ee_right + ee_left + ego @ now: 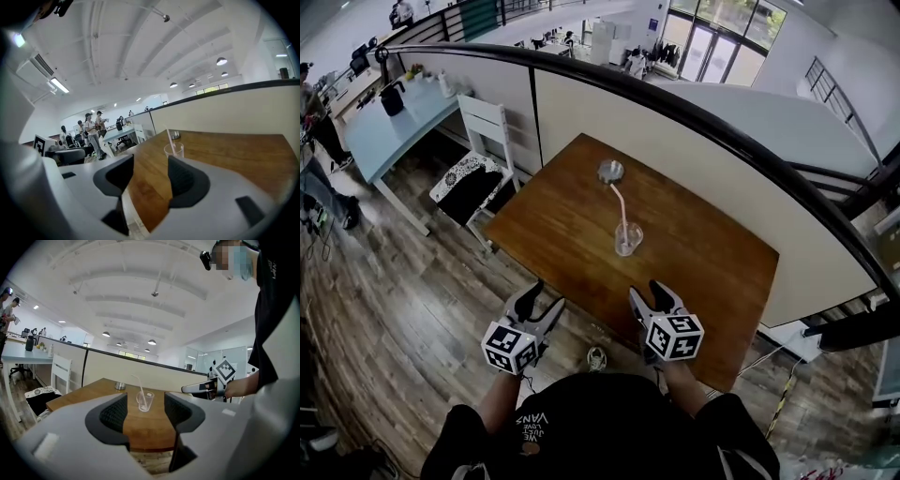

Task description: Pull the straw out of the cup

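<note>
Straw: leaning in the cup, tipping away — well ahead of both grippers.
Right gripper: hovering nearer, gaping, empty.
Left gripper: gaping, empty.

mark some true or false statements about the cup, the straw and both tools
1. The straw stands in the cup. True.
2. The left tool grips the straw. False: it is open and empty, at the table's near edge, short of the cup.
3. The right tool is open. True.
4. The cup lies on its side. False: it stands upright on the table.
</note>
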Demonstrator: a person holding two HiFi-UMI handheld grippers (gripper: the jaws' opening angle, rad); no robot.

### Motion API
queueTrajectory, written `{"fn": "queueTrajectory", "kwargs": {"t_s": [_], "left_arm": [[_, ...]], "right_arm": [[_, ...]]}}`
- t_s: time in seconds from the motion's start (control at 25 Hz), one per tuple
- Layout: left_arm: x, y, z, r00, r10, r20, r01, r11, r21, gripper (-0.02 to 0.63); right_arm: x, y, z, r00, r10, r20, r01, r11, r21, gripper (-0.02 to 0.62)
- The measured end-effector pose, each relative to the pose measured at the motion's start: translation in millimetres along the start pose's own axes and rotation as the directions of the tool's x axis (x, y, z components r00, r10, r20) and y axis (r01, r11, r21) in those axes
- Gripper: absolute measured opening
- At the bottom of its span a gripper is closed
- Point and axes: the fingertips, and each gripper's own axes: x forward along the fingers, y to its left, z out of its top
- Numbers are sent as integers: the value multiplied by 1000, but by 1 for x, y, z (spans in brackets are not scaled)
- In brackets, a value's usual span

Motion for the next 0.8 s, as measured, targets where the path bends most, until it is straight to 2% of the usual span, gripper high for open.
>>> {"fn": "queueTrajectory", "kwargs": {"t_s": [0.44,0.8], "left_arm": [[72,16,13,1000,13,3,-13,1000,-12,232],[106,36,14,998,-54,-38,53,998,-18,232]], "right_arm": [[46,-48,22,999,32,-24,-33,999,-9,212],[77,-54,27,999,5,-36,-5,1000,3,212]]}}
